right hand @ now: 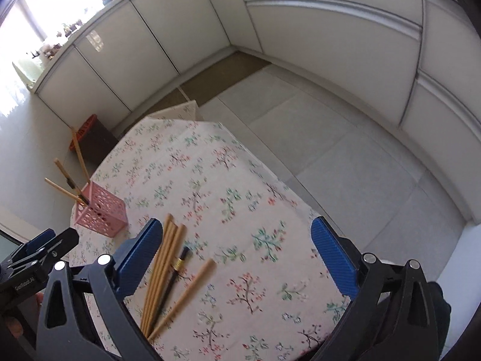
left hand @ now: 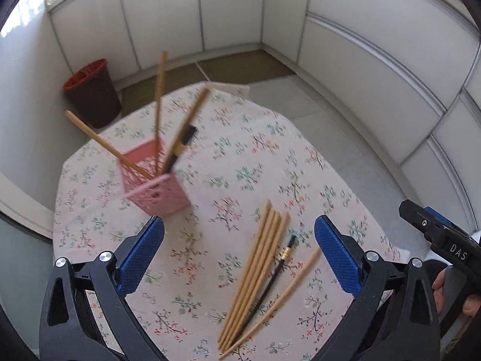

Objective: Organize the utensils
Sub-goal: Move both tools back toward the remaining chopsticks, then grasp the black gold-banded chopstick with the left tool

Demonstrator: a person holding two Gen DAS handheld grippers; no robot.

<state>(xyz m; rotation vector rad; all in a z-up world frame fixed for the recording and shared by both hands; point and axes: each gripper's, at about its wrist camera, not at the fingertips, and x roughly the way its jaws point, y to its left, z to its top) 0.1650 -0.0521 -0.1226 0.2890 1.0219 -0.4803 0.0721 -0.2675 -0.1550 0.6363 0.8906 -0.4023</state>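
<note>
Chopsticks (left hand: 258,273) lie loose on the desk (left hand: 240,156) near the pink basket (left hand: 154,180). Left claw (left hand: 239,255) and right claw (right hand: 240,258) both gape wide, holding nothing.

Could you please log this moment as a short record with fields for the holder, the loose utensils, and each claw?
holder: pink basket, upright on the floral tablecloth, a few chopsticks leaning in it
loose utensils: bundle of wooden chopsticks lying flat on the cloth, with one dark chopstick among them
left claw: open, holding nothing
right claw: open, holding nothing
</note>
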